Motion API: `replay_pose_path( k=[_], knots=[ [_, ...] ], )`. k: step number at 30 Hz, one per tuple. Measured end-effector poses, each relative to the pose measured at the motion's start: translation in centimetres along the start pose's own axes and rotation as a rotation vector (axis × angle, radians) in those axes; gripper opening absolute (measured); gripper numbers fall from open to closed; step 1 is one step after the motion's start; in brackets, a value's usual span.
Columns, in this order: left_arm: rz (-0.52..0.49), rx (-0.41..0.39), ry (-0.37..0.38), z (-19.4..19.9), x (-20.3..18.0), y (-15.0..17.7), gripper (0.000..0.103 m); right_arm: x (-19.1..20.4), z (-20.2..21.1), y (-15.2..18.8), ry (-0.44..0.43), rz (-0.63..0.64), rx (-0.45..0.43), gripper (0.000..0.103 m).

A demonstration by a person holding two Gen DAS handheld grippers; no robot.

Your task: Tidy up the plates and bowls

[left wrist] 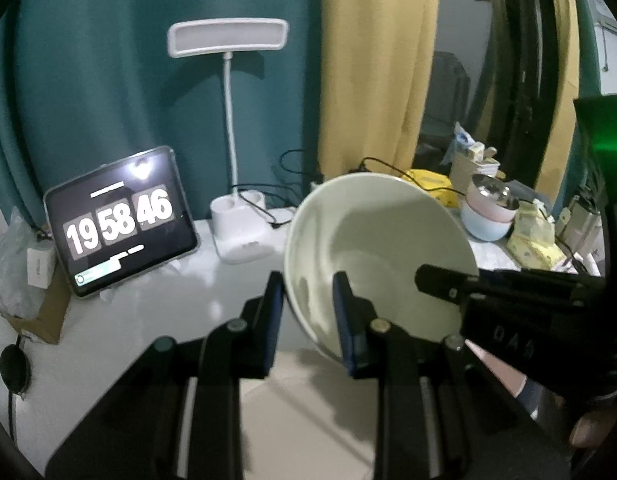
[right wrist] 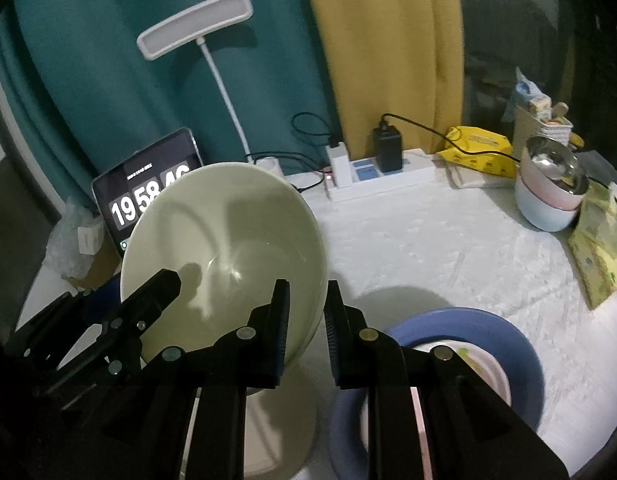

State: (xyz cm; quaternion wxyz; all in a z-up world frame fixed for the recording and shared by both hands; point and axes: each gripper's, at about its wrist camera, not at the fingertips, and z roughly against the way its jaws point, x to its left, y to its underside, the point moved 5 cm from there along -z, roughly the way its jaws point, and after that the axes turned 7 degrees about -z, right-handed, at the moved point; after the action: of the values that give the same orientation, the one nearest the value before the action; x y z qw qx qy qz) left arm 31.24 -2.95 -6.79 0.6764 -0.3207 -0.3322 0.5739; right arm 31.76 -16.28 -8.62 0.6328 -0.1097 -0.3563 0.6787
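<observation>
A pale green bowl (left wrist: 380,232) hangs tilted above the white table, held from two sides. My left gripper (left wrist: 307,282) is shut on its left rim, one blue-padded finger inside and one outside. My right gripper (right wrist: 307,286) is shut on the bowl's (right wrist: 224,240) right rim in the same way. Each view shows the other gripper's black finger (left wrist: 440,284) (right wrist: 164,284) lying on the bowl's inner wall. Below the right gripper a blue dish (right wrist: 520,356) holds a white plate (right wrist: 484,364) on the table.
A pink and a light blue bowl, stacked with a steel bowl on top (right wrist: 548,188), stand at the far right. A tablet clock (left wrist: 120,220), a white desk lamp (left wrist: 240,228), a power strip (right wrist: 372,176), cables and yellow packets (right wrist: 480,148) line the back edge.
</observation>
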Motion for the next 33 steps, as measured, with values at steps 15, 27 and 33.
replay_pose_path(
  k=[15,27,33],
  knots=[
    [-0.080,0.031,0.070,-0.3,-8.4,0.8,0.025,-8.0,3.3,3.0,0.066,-0.087,0.010,0.018],
    [-0.103,0.108,0.109,-1.6,-12.6,3.6,0.025,-11.8,3.3,5.7,0.097,-0.119,0.051,0.018],
    [-0.110,0.137,0.109,-2.0,-13.4,4.6,0.025,-12.8,3.1,6.4,0.091,-0.124,0.072,0.019]
  ],
)
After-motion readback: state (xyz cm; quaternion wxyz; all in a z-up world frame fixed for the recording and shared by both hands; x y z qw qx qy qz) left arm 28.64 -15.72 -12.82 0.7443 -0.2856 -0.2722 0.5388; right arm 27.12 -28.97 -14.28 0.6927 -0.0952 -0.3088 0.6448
